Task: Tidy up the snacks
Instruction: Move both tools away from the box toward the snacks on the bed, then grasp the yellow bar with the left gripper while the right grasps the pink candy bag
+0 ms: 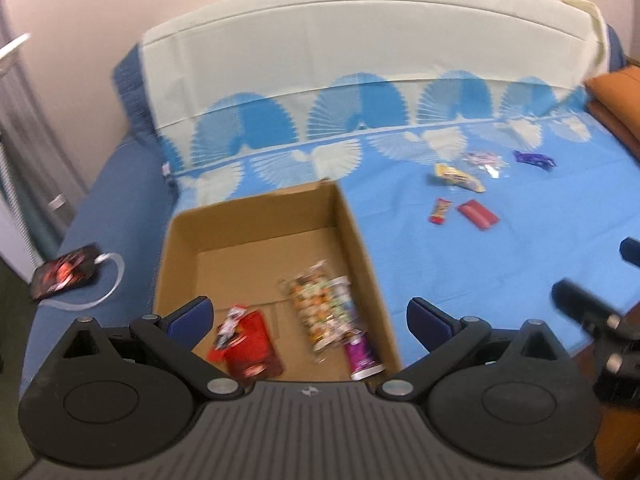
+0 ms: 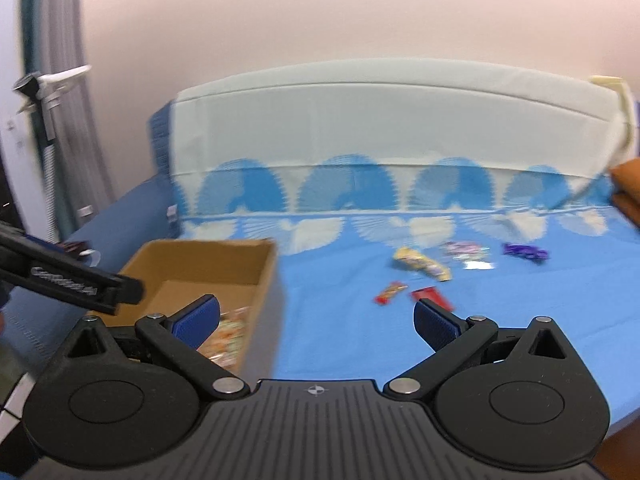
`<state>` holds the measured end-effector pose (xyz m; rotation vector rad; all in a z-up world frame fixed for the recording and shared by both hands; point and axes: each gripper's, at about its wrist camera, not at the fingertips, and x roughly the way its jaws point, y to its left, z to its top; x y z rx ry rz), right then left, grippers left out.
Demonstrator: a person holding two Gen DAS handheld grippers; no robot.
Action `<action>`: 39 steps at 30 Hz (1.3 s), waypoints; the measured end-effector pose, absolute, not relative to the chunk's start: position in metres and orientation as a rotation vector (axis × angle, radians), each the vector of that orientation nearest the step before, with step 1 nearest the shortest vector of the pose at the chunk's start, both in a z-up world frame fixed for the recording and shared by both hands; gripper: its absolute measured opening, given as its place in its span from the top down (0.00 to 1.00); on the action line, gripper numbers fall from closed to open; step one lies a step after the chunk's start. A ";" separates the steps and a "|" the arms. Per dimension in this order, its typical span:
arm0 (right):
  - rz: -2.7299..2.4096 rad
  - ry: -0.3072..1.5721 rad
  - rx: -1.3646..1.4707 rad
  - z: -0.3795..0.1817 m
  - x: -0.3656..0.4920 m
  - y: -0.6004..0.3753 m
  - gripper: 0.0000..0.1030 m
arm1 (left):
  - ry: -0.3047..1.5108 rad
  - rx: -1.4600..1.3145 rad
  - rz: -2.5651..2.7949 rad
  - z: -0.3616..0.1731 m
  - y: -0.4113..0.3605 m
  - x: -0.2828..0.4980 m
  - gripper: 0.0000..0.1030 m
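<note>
On bed, blue patterned sheet (image 1: 460, 264): five loose wrapped snacks (image 1: 478, 214).
Brown cardboard box (image 1: 360, 248): red packet (image 1: 250, 344), clear mixed-candy bag (image 1: 324, 308), purple tube (image 1: 360, 354).
Left gripper (image 1: 308, 320): jaws apart, empty.
Right gripper (image 2: 316, 320): jaws apart, empty.

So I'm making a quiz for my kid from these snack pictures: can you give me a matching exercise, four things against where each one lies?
Things:
1. red packet
2. yellow packet
3. purple wrapper
4. phone

Places:
A. on the dark blue cover, left of the box
B. inside the cardboard box
C. farthest right of the loose snacks on the blue sheet
D. on the blue sheet, beyond the two small red snacks

Pairs: 1-B, 2-D, 3-C, 4-A
</note>
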<state>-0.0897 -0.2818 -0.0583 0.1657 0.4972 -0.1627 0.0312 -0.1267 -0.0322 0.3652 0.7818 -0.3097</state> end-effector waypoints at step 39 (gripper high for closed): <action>-0.229 0.730 -0.280 -0.269 0.171 -0.614 0.00 | 0.874 1.032 -0.860 -0.270 -0.545 0.315 0.00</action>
